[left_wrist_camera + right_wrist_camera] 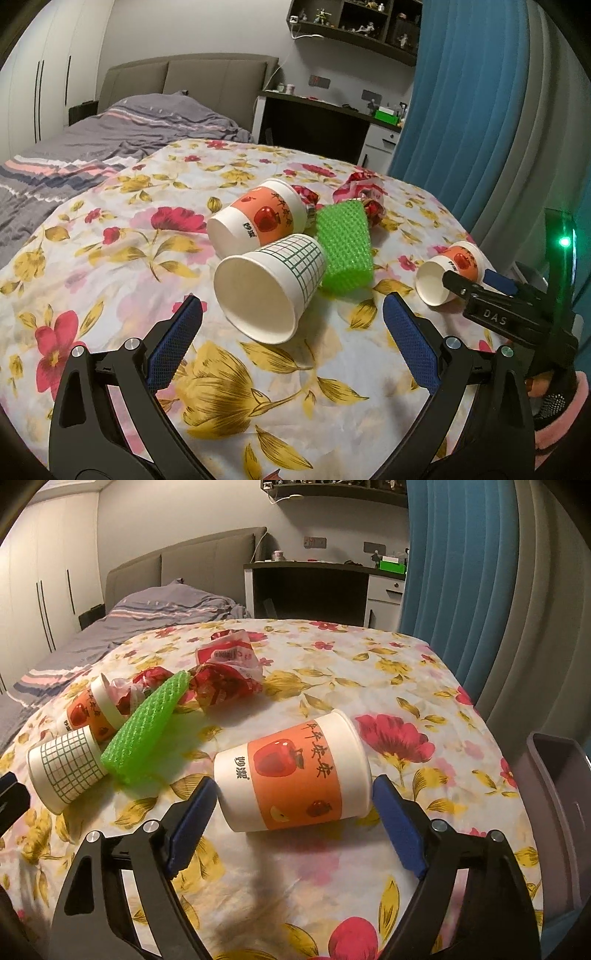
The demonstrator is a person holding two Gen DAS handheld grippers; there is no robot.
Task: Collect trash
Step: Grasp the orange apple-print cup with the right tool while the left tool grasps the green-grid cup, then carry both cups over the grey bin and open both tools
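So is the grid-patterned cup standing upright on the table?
No, the grid-patterned cup lies on its side on the floral tablecloth, its open mouth facing the left gripper.

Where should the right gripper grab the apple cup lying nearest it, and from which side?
Grip the apple cup across its orange middle band, coming in low from the near side. It lies on its side on the tablecloth, axis running left to right. The right gripper is open with its blue pads at the cup's two ends, so I'd probably turn it to pinch the curved sidewall rather than base and rim.
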